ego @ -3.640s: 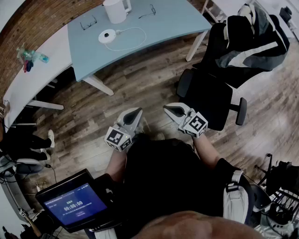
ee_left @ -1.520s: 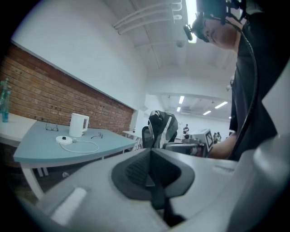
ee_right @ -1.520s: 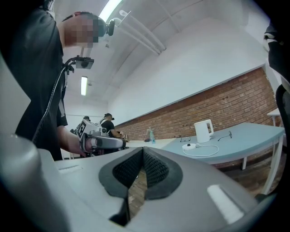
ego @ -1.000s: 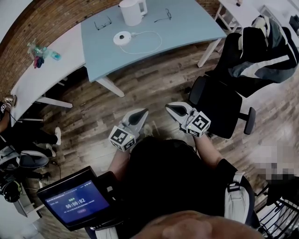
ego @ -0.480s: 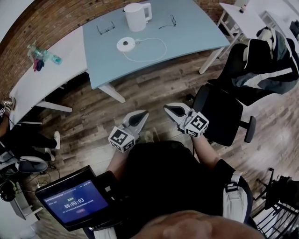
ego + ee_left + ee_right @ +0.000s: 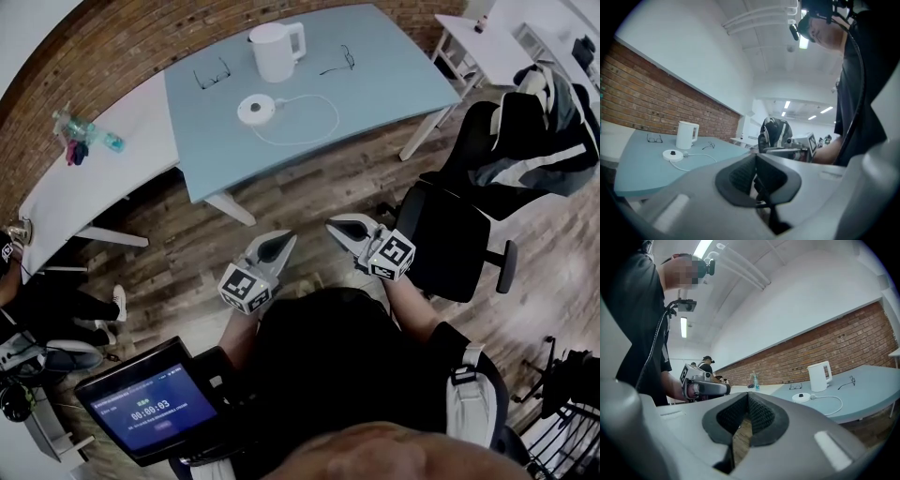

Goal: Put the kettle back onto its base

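On the blue bench (image 6: 394, 84) well ahead, the white kettle (image 6: 275, 52) stands upright just behind its round base (image 6: 255, 110), apart from it. Both the left tongs (image 6: 280, 241) and the right tongs (image 6: 336, 226) are closed tight on nothing, held level over the wooden floor (image 6: 309, 187), well short of the bench. The step in hand looks like the approach: come close, open one pair wide, take the handle on the kettle's right, lift straight, then centre it over the base, clear of the cord (image 6: 319, 127).
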### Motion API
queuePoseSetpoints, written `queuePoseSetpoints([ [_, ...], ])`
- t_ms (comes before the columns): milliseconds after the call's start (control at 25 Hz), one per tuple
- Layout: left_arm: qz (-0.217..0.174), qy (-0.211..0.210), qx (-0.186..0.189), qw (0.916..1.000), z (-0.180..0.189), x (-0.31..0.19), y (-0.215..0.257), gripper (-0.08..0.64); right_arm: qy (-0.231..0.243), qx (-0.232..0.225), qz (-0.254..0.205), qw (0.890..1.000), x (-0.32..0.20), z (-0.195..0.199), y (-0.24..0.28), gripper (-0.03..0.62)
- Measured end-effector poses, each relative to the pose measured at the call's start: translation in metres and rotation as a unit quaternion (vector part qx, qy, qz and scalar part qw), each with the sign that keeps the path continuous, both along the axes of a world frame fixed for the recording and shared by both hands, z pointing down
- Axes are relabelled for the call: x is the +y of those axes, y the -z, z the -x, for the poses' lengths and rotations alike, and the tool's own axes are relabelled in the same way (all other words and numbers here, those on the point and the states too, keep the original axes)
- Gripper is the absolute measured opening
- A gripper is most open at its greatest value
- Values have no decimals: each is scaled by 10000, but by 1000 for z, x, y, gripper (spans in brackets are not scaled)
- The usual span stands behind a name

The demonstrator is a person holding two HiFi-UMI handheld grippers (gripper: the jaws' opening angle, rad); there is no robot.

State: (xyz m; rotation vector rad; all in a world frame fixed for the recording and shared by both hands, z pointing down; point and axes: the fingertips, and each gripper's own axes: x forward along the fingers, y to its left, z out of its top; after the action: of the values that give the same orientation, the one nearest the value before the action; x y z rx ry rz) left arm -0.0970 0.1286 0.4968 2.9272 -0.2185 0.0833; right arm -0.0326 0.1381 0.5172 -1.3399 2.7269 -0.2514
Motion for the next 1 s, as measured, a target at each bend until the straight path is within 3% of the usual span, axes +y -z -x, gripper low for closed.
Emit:
queuePoseSetpoints([
  [1000, -55, -200, 125, 9997, 37, -54, -4, 2, 2, 169, 26, 9999, -63, 41, -3, 3],
])
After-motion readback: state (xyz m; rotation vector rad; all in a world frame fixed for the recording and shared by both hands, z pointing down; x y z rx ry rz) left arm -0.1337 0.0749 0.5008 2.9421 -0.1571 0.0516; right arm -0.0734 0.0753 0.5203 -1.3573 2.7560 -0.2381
